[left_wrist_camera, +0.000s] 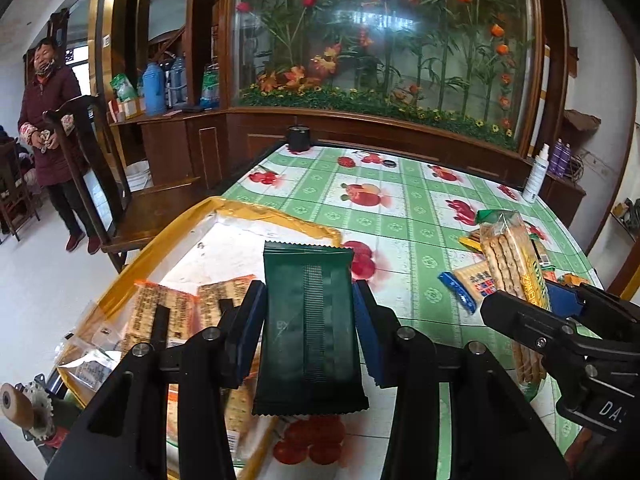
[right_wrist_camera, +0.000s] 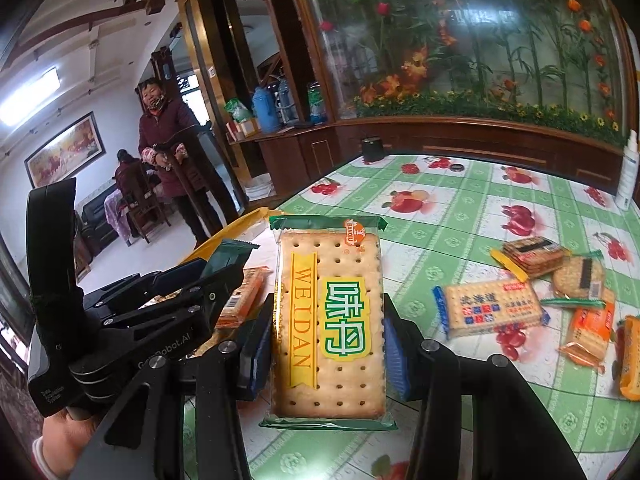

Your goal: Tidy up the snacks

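Loose snack packets [right_wrist_camera: 494, 309] lie right of the tray [left_wrist_camera: 176, 224] on the table [left_wrist_camera: 420, 208].

The cracker pack [right_wrist_camera: 329, 320] bore "WEIDAN" down a yellow band, two large green Chinese characters on a yellow patch beside that band, and an orange "BANQIU" badge above them. Left of the cracker pack, the left gripper [right_wrist_camera: 224, 264] body read "Robot.AI" and "Data Acquisition System". The right gripper [left_wrist_camera: 560, 300] body showed "DA", cut off. Print on the blue-edged pack [right_wrist_camera: 490, 310], right of the cracker pack, was unreadable.
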{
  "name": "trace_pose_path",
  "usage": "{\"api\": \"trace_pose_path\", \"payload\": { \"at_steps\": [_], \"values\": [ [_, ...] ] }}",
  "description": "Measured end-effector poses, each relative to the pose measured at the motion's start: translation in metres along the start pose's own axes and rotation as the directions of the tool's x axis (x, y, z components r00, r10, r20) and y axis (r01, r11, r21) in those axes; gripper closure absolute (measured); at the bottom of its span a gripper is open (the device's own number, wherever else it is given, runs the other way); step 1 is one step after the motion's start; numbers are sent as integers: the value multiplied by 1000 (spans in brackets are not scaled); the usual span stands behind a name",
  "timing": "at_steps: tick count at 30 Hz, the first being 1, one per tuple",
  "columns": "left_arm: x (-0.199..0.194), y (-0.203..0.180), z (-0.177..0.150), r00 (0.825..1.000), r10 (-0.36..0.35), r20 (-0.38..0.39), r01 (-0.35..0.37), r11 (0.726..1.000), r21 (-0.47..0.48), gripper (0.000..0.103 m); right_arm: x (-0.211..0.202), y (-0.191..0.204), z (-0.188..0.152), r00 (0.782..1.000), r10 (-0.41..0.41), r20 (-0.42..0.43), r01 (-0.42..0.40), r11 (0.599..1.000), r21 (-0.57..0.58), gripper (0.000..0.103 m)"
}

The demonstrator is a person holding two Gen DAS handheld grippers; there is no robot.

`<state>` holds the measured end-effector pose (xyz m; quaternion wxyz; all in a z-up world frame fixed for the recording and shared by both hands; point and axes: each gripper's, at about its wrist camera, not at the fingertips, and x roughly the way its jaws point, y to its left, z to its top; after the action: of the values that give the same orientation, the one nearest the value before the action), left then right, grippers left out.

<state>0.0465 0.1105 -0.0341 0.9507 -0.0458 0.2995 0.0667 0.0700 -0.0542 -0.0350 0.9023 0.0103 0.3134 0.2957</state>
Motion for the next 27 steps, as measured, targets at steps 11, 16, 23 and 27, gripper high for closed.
{"api": "trace_pose_path", "payload": {
  "at_steps": [11, 16, 23, 27],
  "values": [
    [6, 37, -3, 998, 59, -16, -60, 997, -54, 61, 30, 31, 18, 998, 53, -20, -54, 997, -54, 55],
    [6, 61, -2, 996, 91, -18, -92, 991, -94, 61, 45, 44, 22, 996, 77, -37, -79, 994, -72, 55],
    [11, 81, -2, 992, 121, -29, -124, 984, -127, 61, 72, 59, 29, 992, 111, -66, -116, 991, -74, 55],
    [16, 85, -3, 991, 132, -38, -136, 982, -129, 61, 88, 65, 32, 989, 124, -82, -130, 989, -71, 55]
  ]
}}
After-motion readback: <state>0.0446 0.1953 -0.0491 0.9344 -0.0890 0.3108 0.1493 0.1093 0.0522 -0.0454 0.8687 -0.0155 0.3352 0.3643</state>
